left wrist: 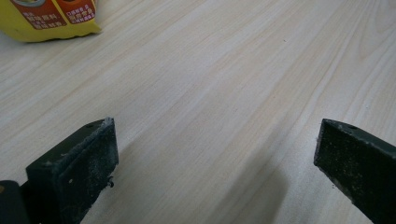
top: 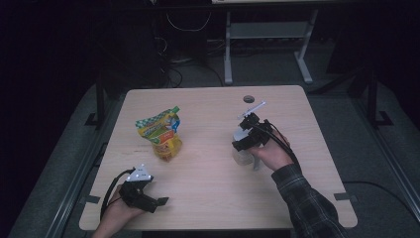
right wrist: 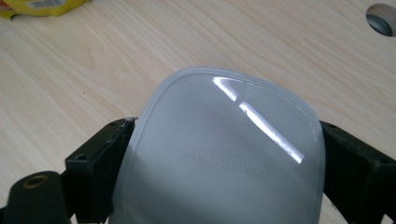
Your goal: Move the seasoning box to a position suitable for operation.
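A translucent white plastic container [right wrist: 224, 154] with a rounded lid sits between the two black jaws of my right gripper [right wrist: 226, 126], and both pads press against its sides. In the high view this container [top: 242, 156] is at the table's middle right, under the right gripper [top: 242, 142]. A yellow and green snack bag [top: 161, 134] stands left of centre, apart from both grippers. My left gripper [top: 156, 203] rests near the front left edge. Its jaws stand wide open over bare wood [left wrist: 215, 126], with the bag's bottom [left wrist: 46, 21] farther off.
The light wooden table [top: 213, 109] has a round cable hole [top: 248, 98] behind the container. Bare wood lies between the bag and the container. A desk frame and cables stand on the dark floor beyond the far edge.
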The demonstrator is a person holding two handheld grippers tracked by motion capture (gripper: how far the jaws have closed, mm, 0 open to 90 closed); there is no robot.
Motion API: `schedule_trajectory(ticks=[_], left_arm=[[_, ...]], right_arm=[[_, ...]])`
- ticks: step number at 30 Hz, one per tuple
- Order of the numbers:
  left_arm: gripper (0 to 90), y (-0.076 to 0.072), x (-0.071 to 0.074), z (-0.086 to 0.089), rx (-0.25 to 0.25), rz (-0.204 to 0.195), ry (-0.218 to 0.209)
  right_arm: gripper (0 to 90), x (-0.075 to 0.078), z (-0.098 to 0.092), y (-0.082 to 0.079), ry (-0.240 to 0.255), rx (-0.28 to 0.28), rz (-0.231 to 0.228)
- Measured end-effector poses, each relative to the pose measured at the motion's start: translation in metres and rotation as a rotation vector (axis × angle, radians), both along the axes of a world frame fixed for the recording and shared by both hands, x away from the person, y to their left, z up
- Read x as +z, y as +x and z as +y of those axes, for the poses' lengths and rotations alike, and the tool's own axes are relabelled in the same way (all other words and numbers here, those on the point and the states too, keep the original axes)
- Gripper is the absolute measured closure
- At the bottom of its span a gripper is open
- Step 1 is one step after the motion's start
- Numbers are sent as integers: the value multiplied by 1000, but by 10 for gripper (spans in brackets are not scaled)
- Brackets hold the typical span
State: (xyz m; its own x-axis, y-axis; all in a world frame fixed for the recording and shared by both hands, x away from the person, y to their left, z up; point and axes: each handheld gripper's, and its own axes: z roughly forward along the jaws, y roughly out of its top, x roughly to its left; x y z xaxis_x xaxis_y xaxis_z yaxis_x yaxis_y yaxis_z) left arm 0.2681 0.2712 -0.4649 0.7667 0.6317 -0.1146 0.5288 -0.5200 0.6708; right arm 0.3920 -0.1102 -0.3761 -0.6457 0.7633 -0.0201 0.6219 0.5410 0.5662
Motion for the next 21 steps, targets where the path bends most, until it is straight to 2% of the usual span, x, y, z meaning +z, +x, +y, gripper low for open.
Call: schedule_trajectory(ticks=[13,16,21], left_arm=[[0,1,-1,0,-5,3,6],[0,1,-2,0,-2,3,2],[0,1,-2,0,-7,4,9]], right_arm=[[134,2,-1,-7,12,122,-7],[136,2,-1,-10,18,163,-12],[137,3,3,-15,0,247,-25]])
